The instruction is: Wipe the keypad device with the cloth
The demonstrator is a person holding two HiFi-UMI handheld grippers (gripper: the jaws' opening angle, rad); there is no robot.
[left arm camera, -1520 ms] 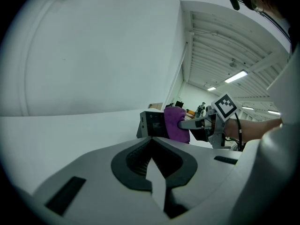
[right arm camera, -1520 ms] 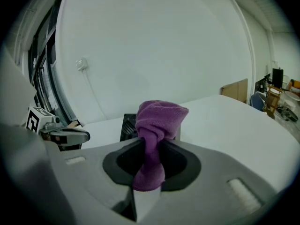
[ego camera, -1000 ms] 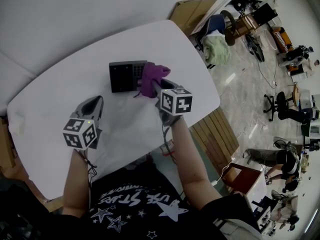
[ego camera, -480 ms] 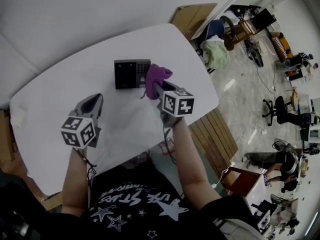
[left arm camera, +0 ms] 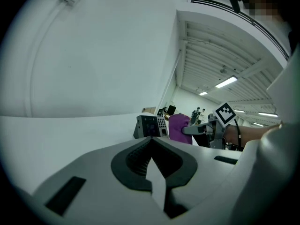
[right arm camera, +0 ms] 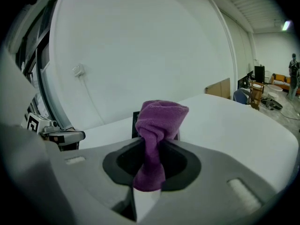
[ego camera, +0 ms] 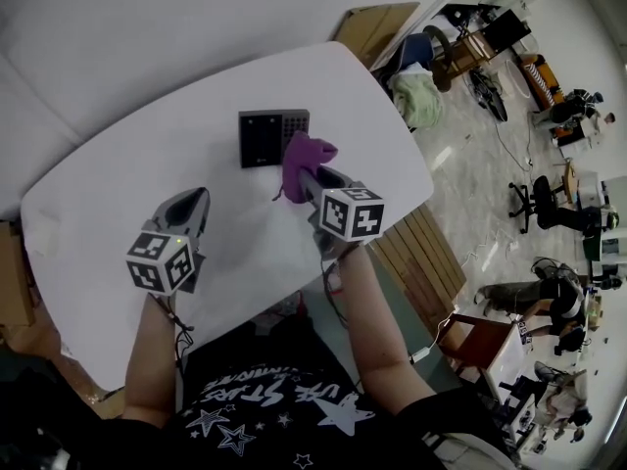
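Since the earlier frame, the cloth (ego camera: 307,157) has slid from the keypad device's (ego camera: 265,137) right side to its near right corner. The device lies toward the table's (ego camera: 118,179) far edge. The right gripper (ego camera: 304,176) pinches the purple cloth. The left gripper (ego camera: 192,204), jaws pressed together, is well apart from the device.

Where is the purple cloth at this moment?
In the head view, just right of centre, the purple cloth is pinched in the right hand-held gripper, bunched at the right edge of the keypad device.

White table (ego camera: 127,174); black keypad device (ego camera: 265,137) sits toward far side
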